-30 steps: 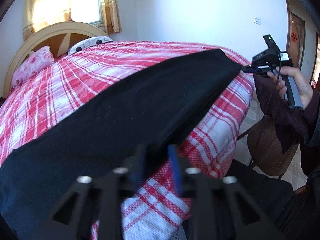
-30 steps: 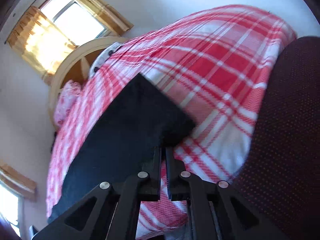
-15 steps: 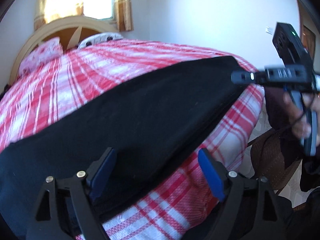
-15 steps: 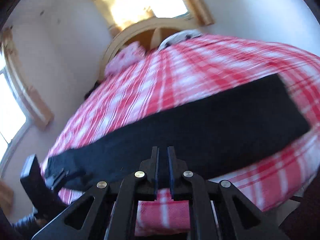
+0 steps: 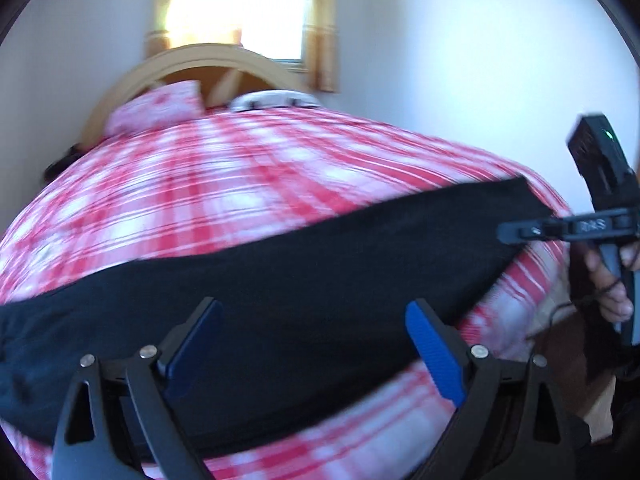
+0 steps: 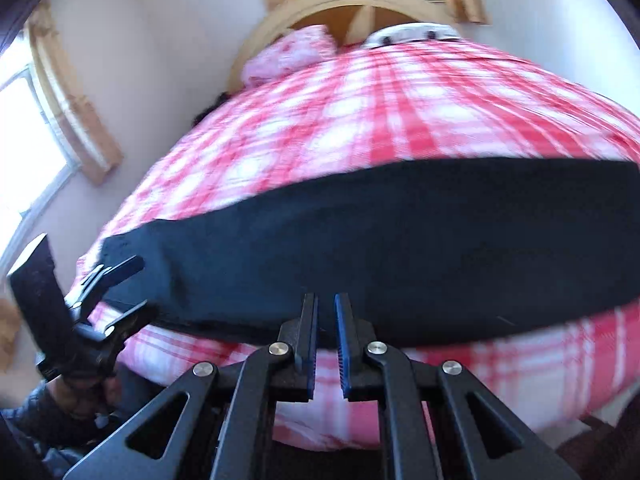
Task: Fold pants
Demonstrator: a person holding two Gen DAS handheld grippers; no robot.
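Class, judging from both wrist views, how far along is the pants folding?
Done: the black pants lie as one long narrow band across the red plaid bedspread, apparently folded lengthwise. In hand: nothing; the left gripper is open, the right gripper nearly shut and empty. Left: folding the band end to end.

Daylight pours in through the window [image 5: 272, 12] behind the headboard, blown out to white glare, and a second window [image 6: 24, 136] glows at the left. Both fisheye views bulge hard with dark corners. Motion blur smears the plaid bedspread [image 5: 240, 184]; the black pants [image 6: 400, 240] show hardly any detail.
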